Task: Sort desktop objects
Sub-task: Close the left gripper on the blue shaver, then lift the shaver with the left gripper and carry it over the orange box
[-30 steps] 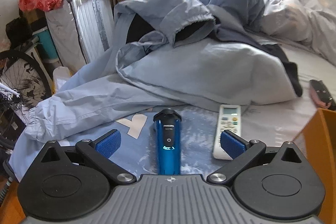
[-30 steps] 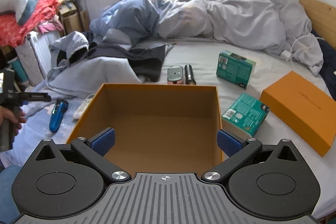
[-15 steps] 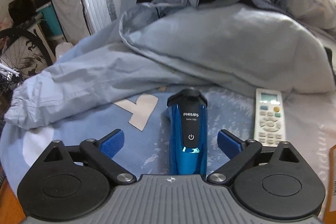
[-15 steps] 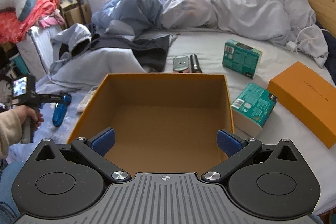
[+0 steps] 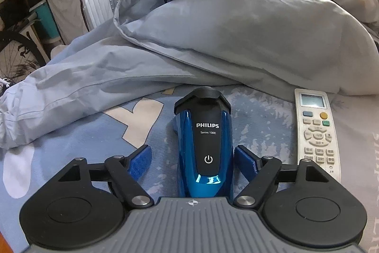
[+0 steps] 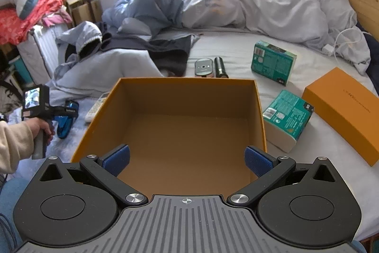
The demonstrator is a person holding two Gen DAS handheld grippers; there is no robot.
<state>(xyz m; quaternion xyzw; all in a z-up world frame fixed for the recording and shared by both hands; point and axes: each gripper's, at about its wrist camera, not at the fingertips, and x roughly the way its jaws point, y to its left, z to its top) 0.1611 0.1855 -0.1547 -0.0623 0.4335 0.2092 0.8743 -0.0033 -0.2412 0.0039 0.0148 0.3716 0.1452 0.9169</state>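
Left gripper [image 5: 192, 159] wide around blue shaver [image 5: 204, 146], pads not touching, remote [image 5: 316, 132] just right, right gripper [image 6: 187, 158] wide over orange box [image 6: 182, 96]

you have one blue shaver [image 5: 205, 148] on the bed, and one white remote [image 5: 316, 132] just beside it. there is one open orange box [image 6: 180, 121], and one closed orange box [image 6: 343, 114] lies well to its right. you can count two green cartons: one [image 6: 273, 62] further back and one [image 6: 287, 119] just beside the open box. behind the open box are two small devices side by side, one flat grey one [image 6: 204, 67] and one dark cylinder [image 6: 220, 67]. you hold two grippers, the left [image 5: 192, 159] and the right [image 6: 187, 159], each with two blue-padded fingers [image 5: 139, 159].
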